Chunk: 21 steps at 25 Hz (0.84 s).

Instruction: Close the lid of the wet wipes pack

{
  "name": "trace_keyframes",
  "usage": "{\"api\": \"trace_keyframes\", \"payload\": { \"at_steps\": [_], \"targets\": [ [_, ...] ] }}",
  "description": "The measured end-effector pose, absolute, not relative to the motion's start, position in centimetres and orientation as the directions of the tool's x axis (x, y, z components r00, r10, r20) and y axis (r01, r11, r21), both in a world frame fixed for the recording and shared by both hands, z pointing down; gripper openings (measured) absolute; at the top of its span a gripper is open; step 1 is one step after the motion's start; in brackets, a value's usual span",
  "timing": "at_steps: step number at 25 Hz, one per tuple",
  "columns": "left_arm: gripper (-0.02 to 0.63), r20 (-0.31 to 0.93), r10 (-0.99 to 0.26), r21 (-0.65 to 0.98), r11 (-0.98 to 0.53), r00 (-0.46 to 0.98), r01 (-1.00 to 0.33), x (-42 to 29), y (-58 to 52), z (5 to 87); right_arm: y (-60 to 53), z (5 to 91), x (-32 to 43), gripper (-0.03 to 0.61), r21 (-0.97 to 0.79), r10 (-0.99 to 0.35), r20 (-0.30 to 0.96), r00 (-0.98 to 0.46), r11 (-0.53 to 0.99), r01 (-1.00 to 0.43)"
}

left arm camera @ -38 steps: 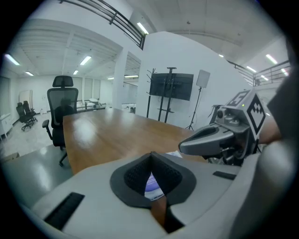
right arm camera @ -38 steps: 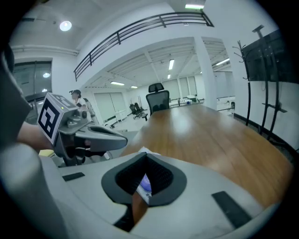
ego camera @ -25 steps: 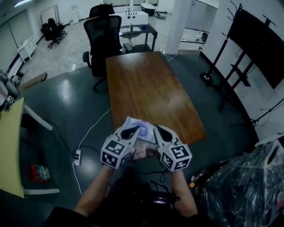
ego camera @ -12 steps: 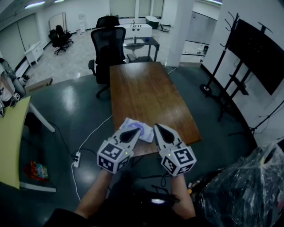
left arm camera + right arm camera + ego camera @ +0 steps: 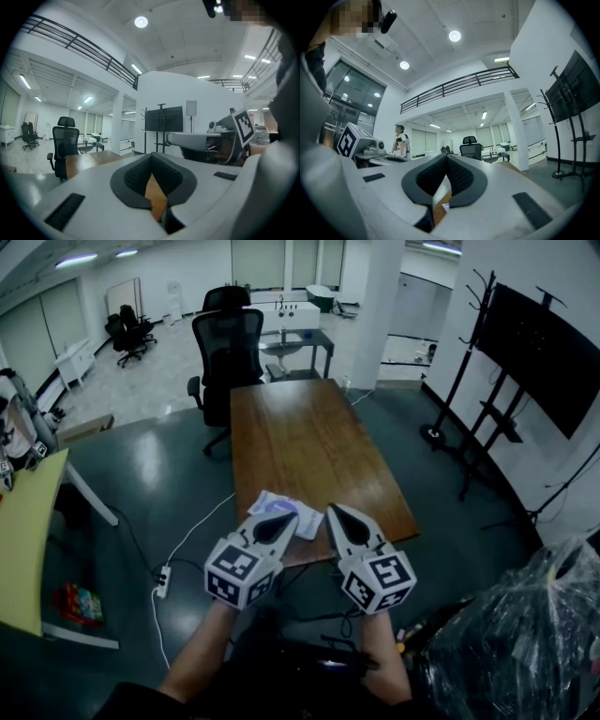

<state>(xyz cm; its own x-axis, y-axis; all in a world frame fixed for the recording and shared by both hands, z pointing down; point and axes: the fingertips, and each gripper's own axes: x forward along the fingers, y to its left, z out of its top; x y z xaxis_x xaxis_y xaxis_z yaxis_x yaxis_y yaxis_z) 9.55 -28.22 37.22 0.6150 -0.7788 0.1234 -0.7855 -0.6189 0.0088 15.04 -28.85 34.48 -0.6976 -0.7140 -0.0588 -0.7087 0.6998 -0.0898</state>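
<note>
Wooden table (image 5: 309, 437), open office | wet wipes pack (image 5: 265, 502) at near edge | left gripper (image 5: 283, 518) jaws together, empty, overlapping pack in head view | right gripper (image 5: 335, 513) jaws together, empty, just beside pack

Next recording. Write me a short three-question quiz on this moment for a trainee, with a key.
1. True or false: the wipes pack lies at the far end of the wooden table.
2. The office chair stands at which part of the table? A) far end B) near end C) right side
3. Fill in: the left hand-held gripper and the right hand-held gripper each hold ____ between their jaws.
Key: 1 false, it lies at the near edge, under the left hand-held gripper; 2 A; 3 nothing.
</note>
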Motion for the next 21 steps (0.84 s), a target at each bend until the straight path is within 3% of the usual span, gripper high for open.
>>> {"api": "trace_keyframes", "payload": {
  "at_steps": [21],
  "targets": [
    [-0.002, 0.124, -0.764, -0.008, -0.639, 0.634, -0.769, 11.9, -27.5, 37.0, -28.3, 34.1, 17.3, 0.009, -0.089, -0.726, -0.072, -0.684, 0.688, -0.72]
  ]
}}
